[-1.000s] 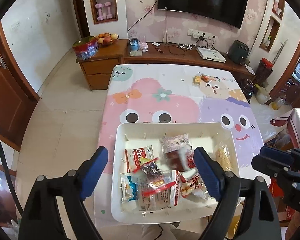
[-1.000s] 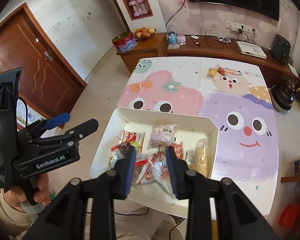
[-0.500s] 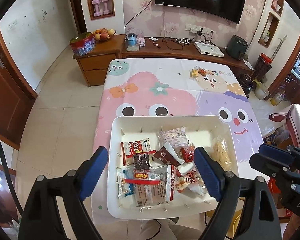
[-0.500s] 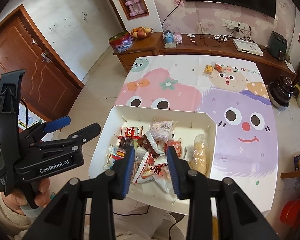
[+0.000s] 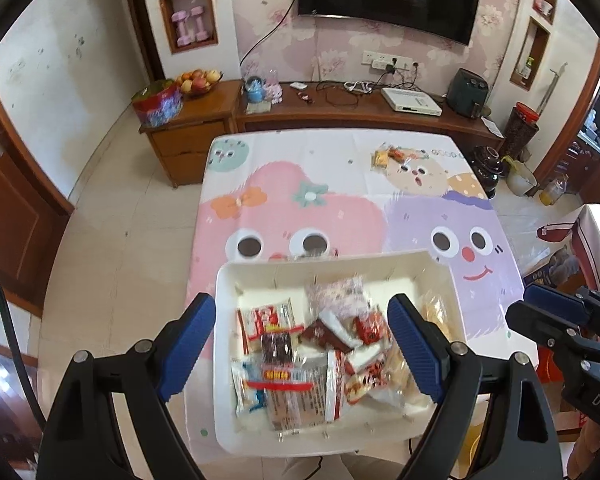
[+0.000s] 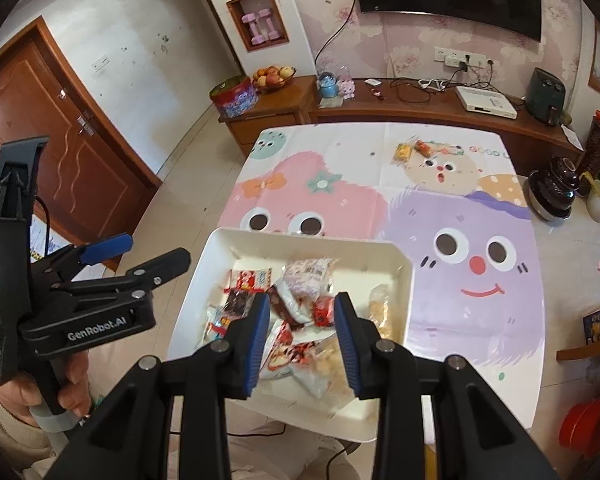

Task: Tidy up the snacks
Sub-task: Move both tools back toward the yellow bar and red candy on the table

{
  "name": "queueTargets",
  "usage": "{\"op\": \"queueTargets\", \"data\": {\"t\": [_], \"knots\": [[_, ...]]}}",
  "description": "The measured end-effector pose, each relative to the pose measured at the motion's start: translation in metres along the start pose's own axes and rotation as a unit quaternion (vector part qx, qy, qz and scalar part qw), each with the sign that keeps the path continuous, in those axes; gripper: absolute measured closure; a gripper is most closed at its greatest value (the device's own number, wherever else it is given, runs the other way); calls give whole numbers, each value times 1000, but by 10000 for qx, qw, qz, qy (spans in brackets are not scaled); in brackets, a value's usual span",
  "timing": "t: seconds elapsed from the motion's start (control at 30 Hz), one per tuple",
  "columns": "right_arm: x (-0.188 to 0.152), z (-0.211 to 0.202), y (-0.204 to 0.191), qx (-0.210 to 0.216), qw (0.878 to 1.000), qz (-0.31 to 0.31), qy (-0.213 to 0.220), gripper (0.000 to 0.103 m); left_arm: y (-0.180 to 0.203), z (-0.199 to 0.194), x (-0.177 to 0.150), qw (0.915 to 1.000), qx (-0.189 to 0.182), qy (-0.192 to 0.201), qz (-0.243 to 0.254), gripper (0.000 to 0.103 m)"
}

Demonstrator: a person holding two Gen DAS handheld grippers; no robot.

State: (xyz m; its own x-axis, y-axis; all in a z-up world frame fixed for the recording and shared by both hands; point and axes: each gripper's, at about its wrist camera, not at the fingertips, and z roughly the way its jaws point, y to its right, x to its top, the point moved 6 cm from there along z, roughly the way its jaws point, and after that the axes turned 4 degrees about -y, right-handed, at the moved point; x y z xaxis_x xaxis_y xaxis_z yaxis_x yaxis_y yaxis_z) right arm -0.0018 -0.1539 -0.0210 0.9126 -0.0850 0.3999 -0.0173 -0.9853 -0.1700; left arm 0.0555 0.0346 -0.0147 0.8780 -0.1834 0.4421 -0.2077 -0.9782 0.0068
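A white tray (image 5: 260, 276) (image 6: 396, 276) at the table's near edge holds a pile of wrapped snacks (image 5: 300, 360) (image 6: 300, 304). My left gripper (image 5: 300, 344) is wide open and empty, high above the tray; it also shows at the left of the right wrist view (image 6: 140, 252). My right gripper (image 6: 300, 332) is open and empty above the pile; its side shows at the right of the left wrist view (image 5: 540, 312). A few more snack packets (image 5: 392, 156) (image 6: 416, 150) lie at the table's far right.
The table carries a cartoon-monster cloth (image 5: 320, 208) (image 6: 440, 208). Behind it runs a wooden sideboard (image 5: 340, 108) with a fruit bowl, a tin and a white box. A dark pot (image 6: 556, 188) stands right of the table. A door (image 6: 60, 140) is at left.
Both grippers have risen and pulled back from the tray, so the tray sits lower in view. The snacks that hung in the air have settled in the tray.
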Motion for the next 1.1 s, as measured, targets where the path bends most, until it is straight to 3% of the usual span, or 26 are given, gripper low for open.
{"op": "queueTargets", "data": {"t": [0.3,0.6,0.77,0.87,1.0,1.1], "knots": [[53,-13,42,-488,9982,100,331,69,24,0,85,9977,-141,206,628,16],[158,-31,99,-1126,9897,216,858,69,39,16,204,9935,-249,599,932,10],[214,0,138,-1475,9856,371,740,69,56,75,254,9929,-365,328,1080,10],[239,36,159,-1543,9856,435,531,69,68,134,276,9923,-377,24,1182,10],[258,95,185,-1597,9859,458,198,69,82,209,279,9908,-531,-487,1146,10],[258,133,199,-1383,9884,617,-61,69,92,261,275,9901,-381,-748,1128,10]]}}
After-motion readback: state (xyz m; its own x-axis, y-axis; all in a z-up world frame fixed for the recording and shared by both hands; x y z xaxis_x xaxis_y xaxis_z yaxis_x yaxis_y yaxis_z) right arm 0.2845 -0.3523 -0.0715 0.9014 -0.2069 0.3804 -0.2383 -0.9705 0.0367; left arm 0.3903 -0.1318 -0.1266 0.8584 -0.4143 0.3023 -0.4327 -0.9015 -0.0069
